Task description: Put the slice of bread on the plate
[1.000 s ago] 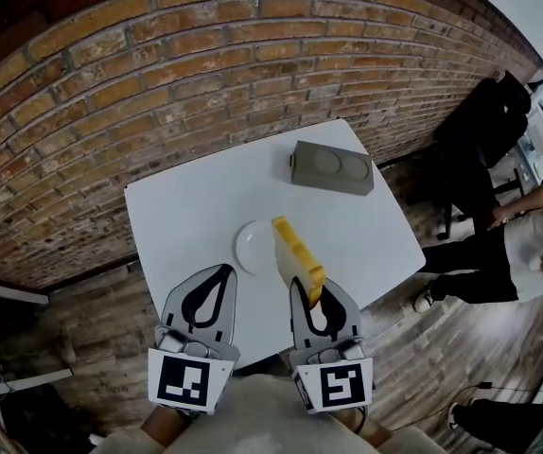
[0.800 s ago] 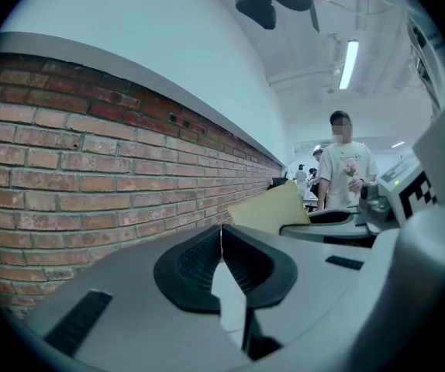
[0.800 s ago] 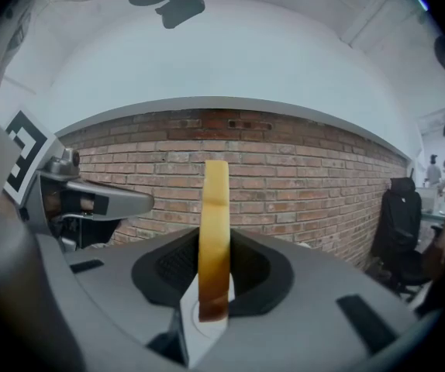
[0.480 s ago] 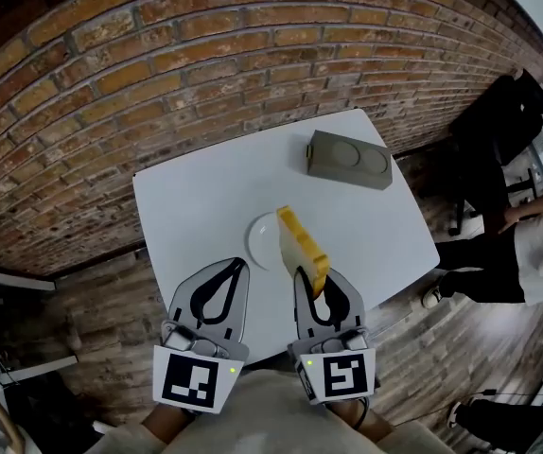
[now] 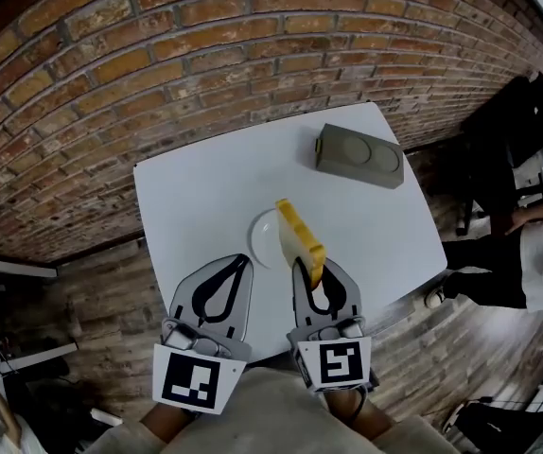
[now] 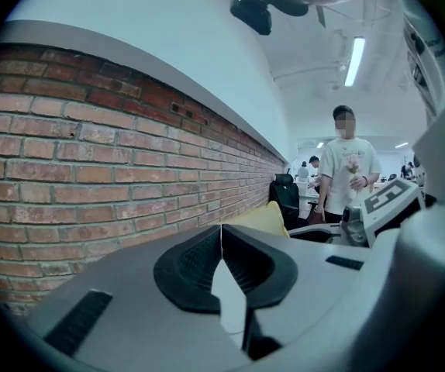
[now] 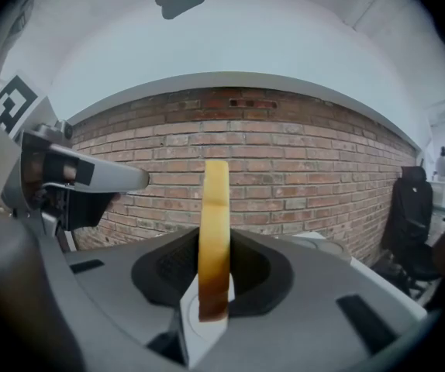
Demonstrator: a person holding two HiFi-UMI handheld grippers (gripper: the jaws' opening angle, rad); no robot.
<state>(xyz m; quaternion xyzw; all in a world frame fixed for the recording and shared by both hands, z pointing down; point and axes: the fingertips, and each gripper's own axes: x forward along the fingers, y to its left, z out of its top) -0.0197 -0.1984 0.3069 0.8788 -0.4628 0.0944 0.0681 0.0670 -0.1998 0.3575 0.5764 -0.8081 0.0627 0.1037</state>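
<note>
White table [image 5: 196, 197], bearing a plate [image 5: 262, 239], stands beside brick wall [image 5: 205, 55].

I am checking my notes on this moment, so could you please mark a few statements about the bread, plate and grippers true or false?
The right gripper clamps the slice of bread on its edge. True.
The slice lies flat on the plate. False: it stands upright in the jaws, by the plate's right side.
The left gripper holds a knife. False: its jaws are together, empty.
A grey appliance stands on the table beyond the plate. True.
</note>
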